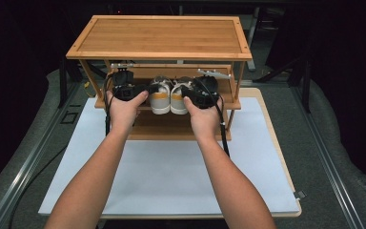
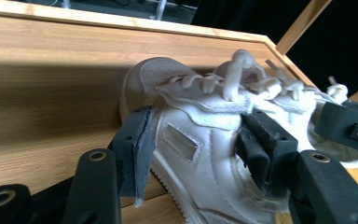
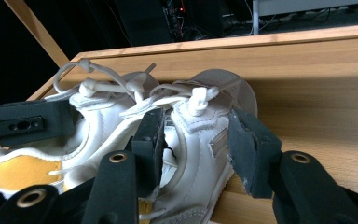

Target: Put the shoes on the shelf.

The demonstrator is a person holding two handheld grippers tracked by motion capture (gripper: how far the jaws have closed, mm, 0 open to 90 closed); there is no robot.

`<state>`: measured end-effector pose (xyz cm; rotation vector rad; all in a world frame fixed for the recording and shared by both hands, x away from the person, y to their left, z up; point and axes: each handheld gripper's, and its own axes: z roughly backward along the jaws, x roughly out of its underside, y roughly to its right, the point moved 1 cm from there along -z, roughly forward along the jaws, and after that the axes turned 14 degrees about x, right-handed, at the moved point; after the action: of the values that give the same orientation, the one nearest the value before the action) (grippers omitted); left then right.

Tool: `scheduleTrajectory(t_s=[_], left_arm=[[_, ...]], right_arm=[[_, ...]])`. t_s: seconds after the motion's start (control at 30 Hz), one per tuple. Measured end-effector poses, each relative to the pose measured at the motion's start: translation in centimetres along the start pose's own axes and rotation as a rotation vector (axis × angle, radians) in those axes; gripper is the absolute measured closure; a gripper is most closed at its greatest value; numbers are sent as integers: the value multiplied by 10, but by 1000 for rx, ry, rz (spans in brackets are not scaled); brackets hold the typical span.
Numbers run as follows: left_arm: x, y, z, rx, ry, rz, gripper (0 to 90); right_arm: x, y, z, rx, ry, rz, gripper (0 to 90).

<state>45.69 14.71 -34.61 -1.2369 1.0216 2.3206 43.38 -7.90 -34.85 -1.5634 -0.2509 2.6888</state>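
Note:
A pair of white sneakers with yellow heels stands side by side on the middle shelf (image 1: 233, 102) of a bamboo shoe rack (image 1: 162, 36), toes pointing to the back. My left gripper (image 1: 147, 89) (image 2: 198, 140) is open, its jaws straddling the outer side of the left shoe (image 1: 160, 98) (image 2: 186, 88), which rests on the shelf. My right gripper (image 1: 187, 91) (image 3: 200, 140) is open as well. One of its pads sits in the mouth of the right shoe (image 1: 178, 98) (image 3: 205, 116), and the other stands just off that shoe's outer side.
The rack stands at the far end of a white mat (image 1: 171, 176) on the table. Its slanted side posts (image 1: 240, 76) flank the shelf, a lower shelf (image 1: 167, 129) lies beneath, and the top board overhangs both hands. Dark floor and metal rails (image 1: 33, 157) lie around the table.

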Motion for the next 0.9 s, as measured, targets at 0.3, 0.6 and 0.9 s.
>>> scheduleTrajectory(t_s=[0.3,0.6,0.9], left_arm=[[1,8,17,26,43,-31,546],[3,16,34,31,46,-87,679],[10,15,43,68,48,-107,750]], right_arm=[[-1,1,15,-37,32,3,580],[1,2,28,-40,71,43,635],[7,8,36,-58,79,58,666]])
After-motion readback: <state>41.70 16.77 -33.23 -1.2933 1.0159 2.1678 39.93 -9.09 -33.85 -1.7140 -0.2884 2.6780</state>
